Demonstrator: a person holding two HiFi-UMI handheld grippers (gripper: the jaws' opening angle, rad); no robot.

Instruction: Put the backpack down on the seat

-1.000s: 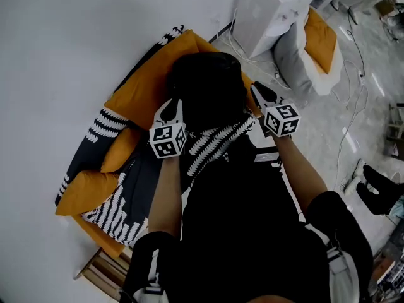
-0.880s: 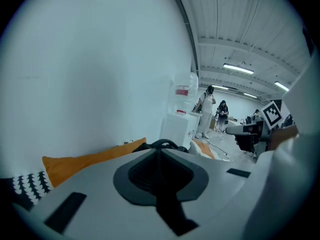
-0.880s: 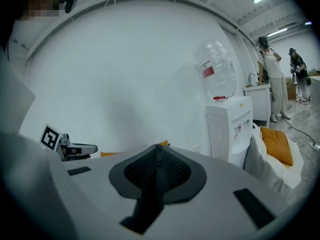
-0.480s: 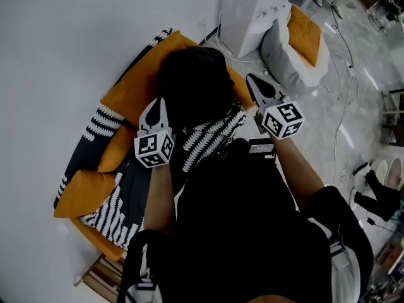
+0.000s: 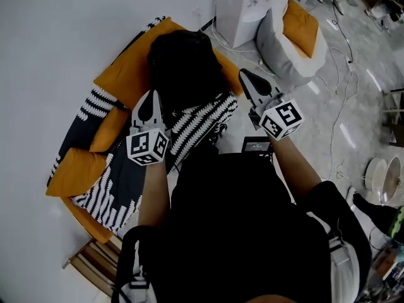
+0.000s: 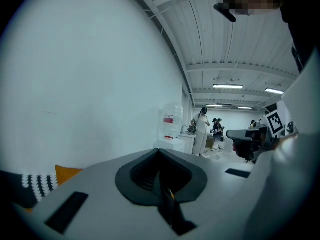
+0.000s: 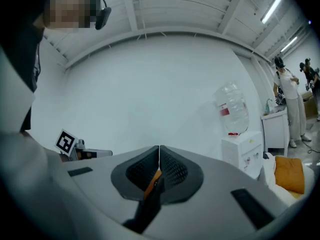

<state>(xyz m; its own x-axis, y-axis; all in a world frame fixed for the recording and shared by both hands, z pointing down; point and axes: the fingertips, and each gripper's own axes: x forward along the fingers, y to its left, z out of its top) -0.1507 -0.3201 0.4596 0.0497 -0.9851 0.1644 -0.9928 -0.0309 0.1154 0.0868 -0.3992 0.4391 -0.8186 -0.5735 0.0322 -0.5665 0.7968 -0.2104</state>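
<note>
A black backpack (image 5: 183, 68) lies on the orange seat (image 5: 120, 74) against the white wall, its lower end on a black-and-white striped blanket (image 5: 202, 122). My left gripper (image 5: 150, 100) hovers at the backpack's left edge, raised above the seat. My right gripper (image 5: 245, 76) is off to the backpack's right, apart from it. In the left gripper view the left gripper (image 6: 160, 151) has its jaws pressed together, empty, pointing at the wall. In the right gripper view the right gripper (image 7: 159, 148) is likewise shut, with nothing between its jaws.
A white water dispenser (image 5: 243, 5) stands beyond the seat's right end, with a white beanbag and orange cushion (image 5: 293, 33) beside it. Cables (image 5: 344, 106) trail over the floor. An orange cushion (image 5: 69, 172) lies at the seat's left end. People (image 6: 202, 131) stand far off.
Both grippers have lifted and drawn back from the backpack, the right one now clearly apart from it. The backpack stays on the seat. The head camera has shifted.
</note>
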